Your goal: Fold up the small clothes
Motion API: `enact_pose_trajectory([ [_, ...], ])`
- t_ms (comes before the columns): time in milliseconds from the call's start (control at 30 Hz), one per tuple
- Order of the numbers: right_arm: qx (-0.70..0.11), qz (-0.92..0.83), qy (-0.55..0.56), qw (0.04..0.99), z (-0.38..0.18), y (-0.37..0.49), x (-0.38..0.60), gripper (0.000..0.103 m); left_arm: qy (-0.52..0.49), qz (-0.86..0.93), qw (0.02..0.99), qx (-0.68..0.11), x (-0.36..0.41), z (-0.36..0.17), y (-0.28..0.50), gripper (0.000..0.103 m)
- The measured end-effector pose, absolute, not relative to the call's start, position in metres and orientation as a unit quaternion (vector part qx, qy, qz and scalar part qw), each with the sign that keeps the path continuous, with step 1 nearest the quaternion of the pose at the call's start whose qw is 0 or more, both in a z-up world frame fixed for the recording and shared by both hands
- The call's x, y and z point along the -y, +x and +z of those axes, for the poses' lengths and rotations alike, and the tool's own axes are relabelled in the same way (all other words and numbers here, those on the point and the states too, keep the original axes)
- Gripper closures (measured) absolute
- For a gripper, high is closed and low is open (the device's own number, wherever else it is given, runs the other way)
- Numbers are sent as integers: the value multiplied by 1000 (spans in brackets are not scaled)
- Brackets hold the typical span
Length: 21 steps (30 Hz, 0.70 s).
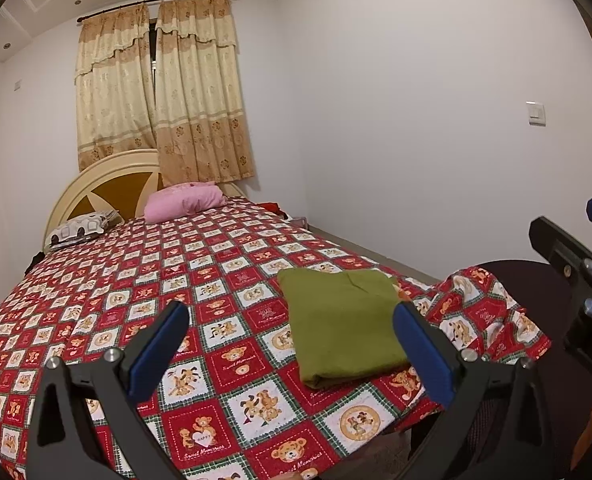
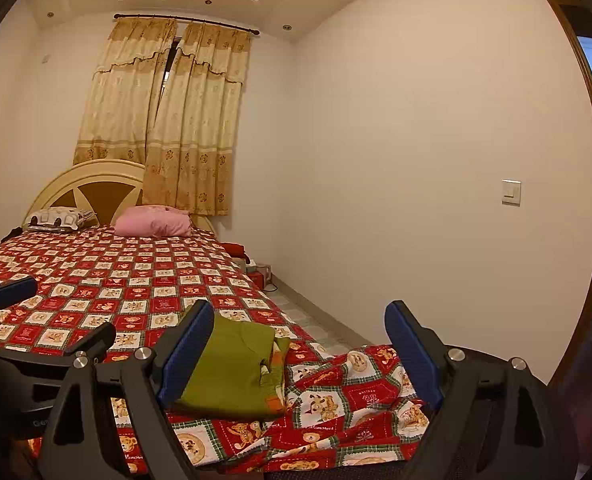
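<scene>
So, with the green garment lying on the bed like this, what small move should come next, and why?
Probably nothing beyond drawing both grippers back: the green garment already lies folded in a neat rectangle on the bedspread. The left hand-held gripper and right hand-held gripper are open, holding nothing.

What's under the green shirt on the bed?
The folded green shirt lies on the red teddy-bear bedspread. An orange patterned bit peeks from its edge. Anything else under it is covered.
</scene>
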State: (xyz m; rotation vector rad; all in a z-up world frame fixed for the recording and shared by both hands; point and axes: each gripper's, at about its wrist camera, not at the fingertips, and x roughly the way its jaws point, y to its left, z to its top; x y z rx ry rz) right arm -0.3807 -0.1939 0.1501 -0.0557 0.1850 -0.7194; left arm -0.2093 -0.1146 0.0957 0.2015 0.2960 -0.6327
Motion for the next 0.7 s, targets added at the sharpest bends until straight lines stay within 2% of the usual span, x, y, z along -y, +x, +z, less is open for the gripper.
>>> enact_pose_trajectory([
  [700,-93,-355,-26,930,149,-380,194,15,106,-294,938,-153,115,92,-205,0],
])
